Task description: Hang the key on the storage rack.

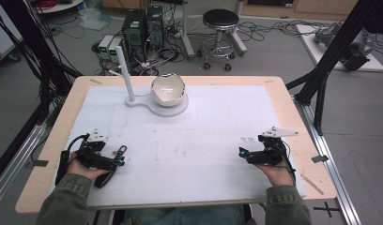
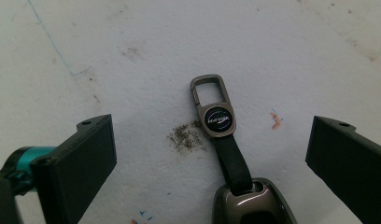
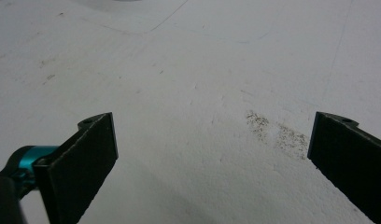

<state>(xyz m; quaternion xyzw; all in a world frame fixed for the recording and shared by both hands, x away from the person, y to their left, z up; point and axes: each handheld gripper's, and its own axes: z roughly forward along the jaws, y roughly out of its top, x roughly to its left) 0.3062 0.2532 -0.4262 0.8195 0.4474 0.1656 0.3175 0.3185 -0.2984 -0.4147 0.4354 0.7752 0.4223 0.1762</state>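
Left jaws: spread wide, holding nothing; left gripper (image 2: pixel 209 154) hovers just above the mat.
Between left jaws: key fob (image 2: pixel 254 203) lies flat near the gripper, its strap (image 2: pixel 231 161) running forward to a badge and clip (image 2: pixel 208 88) at the far end.
Contact: neither left jaw touches the fob; clear gap on both sides.
Right jaws: also wide apart, nothing held; right gripper (image 3: pixel 212 154) faces bare white mat (image 3: pixel 188 70) with a faint grey smudge just inside one jaw.
Step in hand: looks like the approach before the grasp, left gripper lined up over the fob.
Next move: likely lower and close on the fob body or strap; the flat, low profile calls for getting the jaws right down to the mat.
Farther out: white bowl (image 1: pixel 168 89) on a stand (image 1: pixel 133 99), well ahead of both grippers.
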